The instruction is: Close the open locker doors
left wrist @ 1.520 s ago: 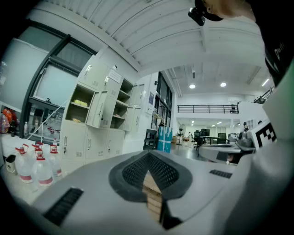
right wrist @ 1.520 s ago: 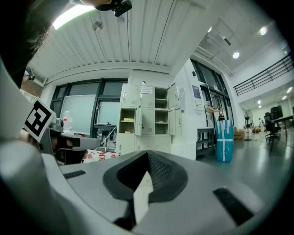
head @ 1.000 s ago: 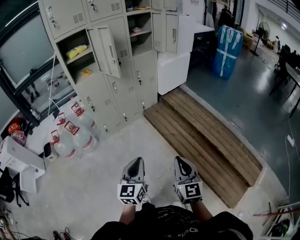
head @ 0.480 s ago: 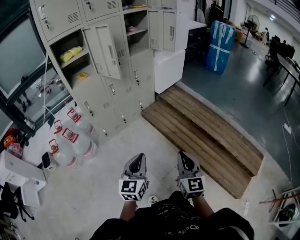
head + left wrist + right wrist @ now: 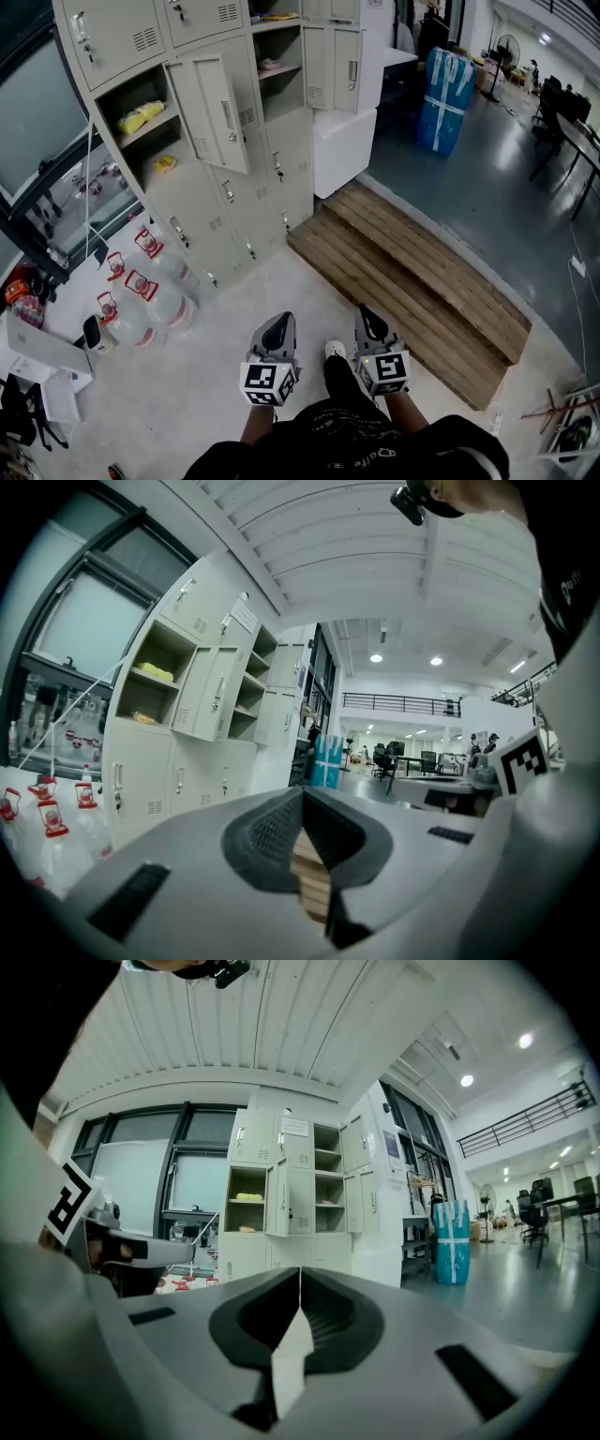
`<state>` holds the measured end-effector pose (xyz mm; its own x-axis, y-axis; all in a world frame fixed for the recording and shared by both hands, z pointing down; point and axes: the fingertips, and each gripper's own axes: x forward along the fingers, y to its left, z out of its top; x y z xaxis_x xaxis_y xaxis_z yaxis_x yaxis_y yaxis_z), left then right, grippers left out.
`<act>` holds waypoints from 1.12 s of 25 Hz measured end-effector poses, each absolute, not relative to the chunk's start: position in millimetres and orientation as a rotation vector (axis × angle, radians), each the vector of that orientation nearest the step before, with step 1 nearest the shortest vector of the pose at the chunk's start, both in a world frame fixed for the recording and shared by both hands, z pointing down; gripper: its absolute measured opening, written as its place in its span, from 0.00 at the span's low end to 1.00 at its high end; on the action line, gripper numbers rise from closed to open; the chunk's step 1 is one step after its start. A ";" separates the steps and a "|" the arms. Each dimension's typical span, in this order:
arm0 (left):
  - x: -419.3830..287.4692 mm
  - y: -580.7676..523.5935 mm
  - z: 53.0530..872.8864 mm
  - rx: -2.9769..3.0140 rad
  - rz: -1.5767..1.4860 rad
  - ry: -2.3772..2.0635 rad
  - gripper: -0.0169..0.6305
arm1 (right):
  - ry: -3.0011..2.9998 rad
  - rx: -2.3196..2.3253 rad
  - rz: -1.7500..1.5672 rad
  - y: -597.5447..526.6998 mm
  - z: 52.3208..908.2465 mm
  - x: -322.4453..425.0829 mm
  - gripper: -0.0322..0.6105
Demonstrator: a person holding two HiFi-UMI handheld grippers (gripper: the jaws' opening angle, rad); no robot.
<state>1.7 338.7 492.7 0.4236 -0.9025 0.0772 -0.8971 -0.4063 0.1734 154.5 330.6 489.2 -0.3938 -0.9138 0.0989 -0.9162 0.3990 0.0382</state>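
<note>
**Both grippers shut and empty, lockers ahead with doors hanging open**

You are holding the left gripper (image 5: pixel 278 324) and the right gripper (image 5: pixel 367 317) low in front of you, side by side, well apart from the lockers (image 5: pixel 192 202).

In the left gripper view the fingers (image 5: pixel 267 832) are meeting at the tips with nothing between them. The right gripper view is showing the same for the right fingers (image 5: pixel 328 1314): pressed together, empty.

The head view is giving you the layout:
- One open locker door (image 5: pixel 223 112) is swinging out beside a compartment holding yellow packets (image 5: pixel 141 115).
- A second open door (image 5: pixel 348 67) is hanging at the bank's far end, above a white cabinet (image 5: pixel 344 141).
- Water bottles (image 5: pixel 141 291) are standing on the floor at the lockers' foot.
- A wooden step (image 5: pixel 412 272) is running to your right, with a blue wrapped bundle (image 5: pixel 444 94) beyond it.

The gripper views are looking level, so they are losing the floor near you but adding the ribbed ceiling. The left gripper view is also showing a balcony railing (image 5: pixel 398 701) deep in the hall. The right gripper view is showing the large window (image 5: pixel 141 1190) left of the lockers.
</note>
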 end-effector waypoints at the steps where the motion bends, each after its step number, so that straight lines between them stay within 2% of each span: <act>1: -0.8 330.3 495.8 2.472 -0.031 -1.608 0.04 | -2.544 1.665 0.042 318.0 490.7 152.9 0.06; 9: 4.4 221.2 509.1 2.392 -0.006 -1.638 0.04 | -2.561 1.597 0.093 185.5 505.2 159.6 0.06; 17: 58.7 97.4 488.6 2.432 -0.027 -1.596 0.04 | -2.580 1.580 0.129 58.2 487.9 203.2 0.06; 28: 79.2 2.6 488.8 2.397 -0.035 -1.654 0.04 | -2.586 1.502 0.204 -44.3 496.1 231.2 0.06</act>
